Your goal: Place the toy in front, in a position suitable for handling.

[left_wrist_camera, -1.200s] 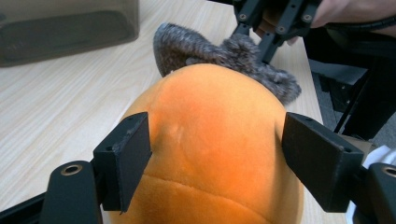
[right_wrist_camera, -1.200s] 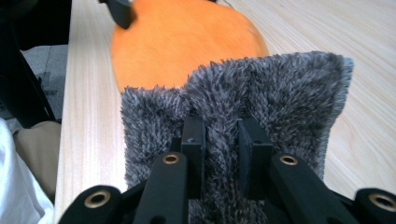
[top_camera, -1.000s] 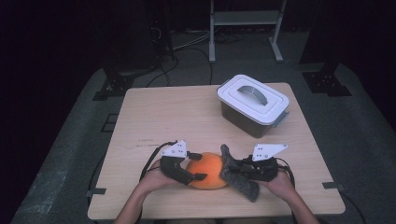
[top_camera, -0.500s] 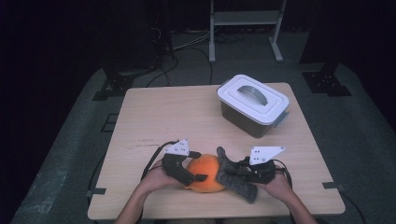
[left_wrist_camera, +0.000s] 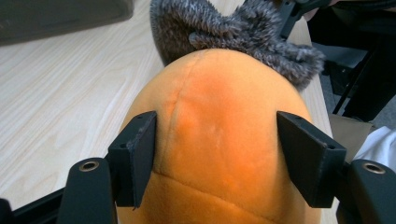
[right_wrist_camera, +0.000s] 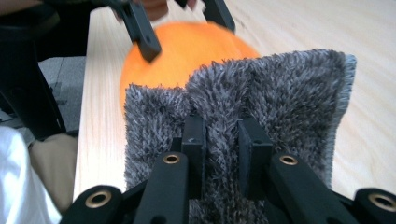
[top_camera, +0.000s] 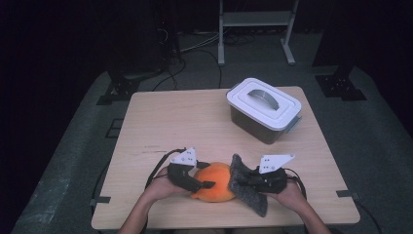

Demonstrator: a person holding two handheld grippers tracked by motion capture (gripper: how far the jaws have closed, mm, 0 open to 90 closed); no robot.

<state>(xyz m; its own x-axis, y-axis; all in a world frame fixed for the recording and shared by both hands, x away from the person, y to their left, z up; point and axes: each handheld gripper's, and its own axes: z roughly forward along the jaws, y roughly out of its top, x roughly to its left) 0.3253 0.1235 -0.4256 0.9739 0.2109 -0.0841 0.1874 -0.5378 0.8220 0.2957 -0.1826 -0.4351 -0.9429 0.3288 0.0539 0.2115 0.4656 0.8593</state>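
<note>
Two grippers work on one soft toy near the person's edge of the table (top_camera: 160,122); the left gripper (top_camera: 197,181) has its jaws on either side of the orange plush ball (top_camera: 214,180), and they have just been closing; the left pad touches the ball, but the right pad seems to sit just off it, so it is not squeezed yet; the right gripper (top_camera: 248,181) is pinched tight on the grey fuzzy cloth (top_camera: 246,187), which bunches up between its fingers (right_wrist_camera: 194,135); the cloth touches the ball just past those fingers; the round ball could pop out if the left jaws only touch its smooth sides; a hard tug could slip the cloth free; the white lidded box (top_camera: 263,108) sits far beyond both.
</note>
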